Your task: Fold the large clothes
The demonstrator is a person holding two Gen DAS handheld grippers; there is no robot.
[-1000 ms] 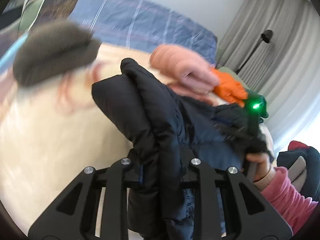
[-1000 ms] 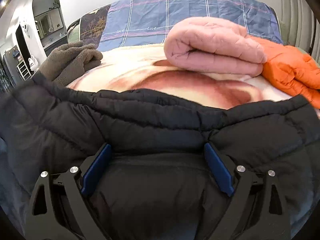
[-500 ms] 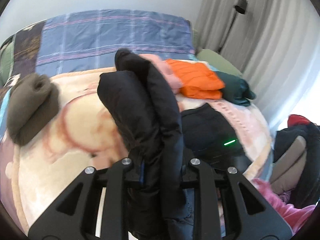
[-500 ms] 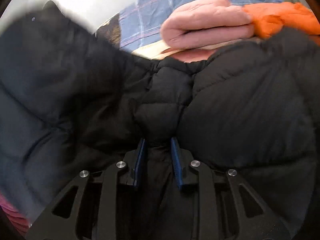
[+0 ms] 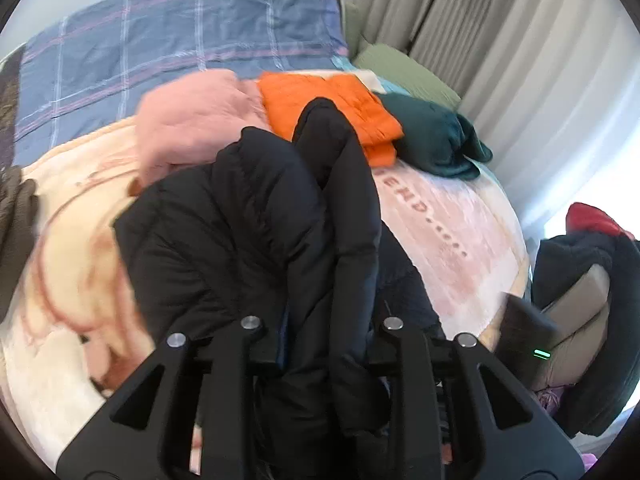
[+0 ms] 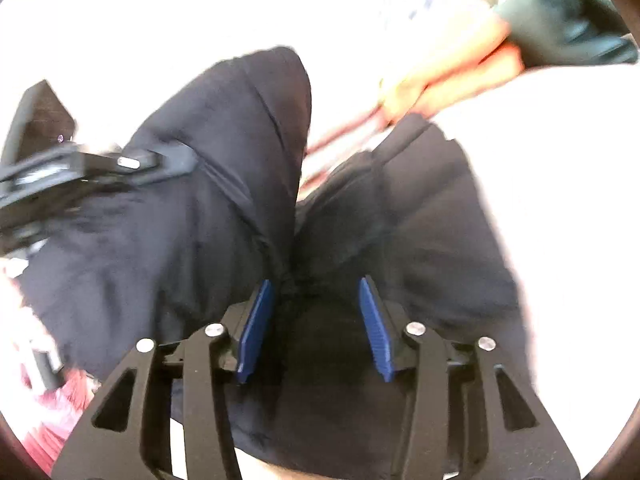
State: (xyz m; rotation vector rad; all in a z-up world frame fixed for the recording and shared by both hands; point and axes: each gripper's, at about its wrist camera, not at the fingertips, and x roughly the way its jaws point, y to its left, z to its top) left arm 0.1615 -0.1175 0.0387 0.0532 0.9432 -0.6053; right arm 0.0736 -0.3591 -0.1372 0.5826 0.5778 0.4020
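In the left wrist view, the left tool (image 5: 320, 344) is at the bottom centre of the frame, and a thick bunch of the black puffy jacket (image 5: 256, 224) is pinched between its two fingers. The jacket stands up from the tool in two padded folds that reach to the middle of the frame, above the bed with its peach blanket (image 5: 448, 232). Behind the jacket, in the upper middle, a folded pink garment (image 5: 192, 120) lies beside a folded orange jacket (image 5: 332, 100). To the right of the orange one lies a dark green garment (image 5: 436, 136). A blue checked quilt (image 5: 160, 36) covers the upper left, and grey curtains (image 5: 500, 32) hang at the upper right.

In the right wrist view, the right tool (image 6: 316, 320) is at the bottom centre. Its blue pads (image 6: 256, 324) are spread apart, with the black jacket (image 6: 224, 184) bulging between and around them; they do not press on it. The picture is overexposed and blurred. The left tool (image 6: 100, 168) comes in from the left edge and holds the jacket's fabric there. The dark green garment (image 6: 560, 16) shows in the upper right corner.
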